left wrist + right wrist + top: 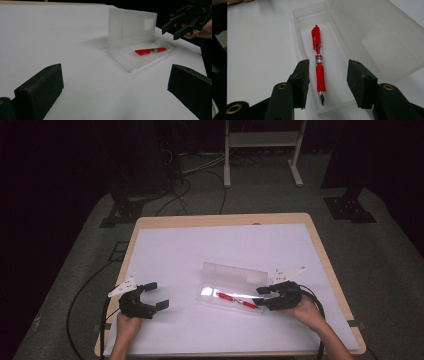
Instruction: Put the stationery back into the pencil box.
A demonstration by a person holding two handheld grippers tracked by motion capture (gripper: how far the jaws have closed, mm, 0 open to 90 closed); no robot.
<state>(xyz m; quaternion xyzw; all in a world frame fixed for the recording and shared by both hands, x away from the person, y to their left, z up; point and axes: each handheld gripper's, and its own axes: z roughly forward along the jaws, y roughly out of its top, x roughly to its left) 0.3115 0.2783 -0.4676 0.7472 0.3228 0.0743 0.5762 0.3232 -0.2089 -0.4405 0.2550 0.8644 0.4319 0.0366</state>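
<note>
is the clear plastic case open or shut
Open. The clear case has its lid standing upright behind the tray, and the red pen lies uncovered inside.

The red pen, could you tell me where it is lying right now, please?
The red pen lies inside the open clear case, right of table centre, tip between the right tongs' open jaws.

The high view is dim around the edges, and the room behind is almost black. Only the white sheet (200, 260) is bright, lit from above. A small glare spot shines on the clear case (207, 291). In the left gripper view the near jaws are blurred, and soft shadows fall beside the case
</note>
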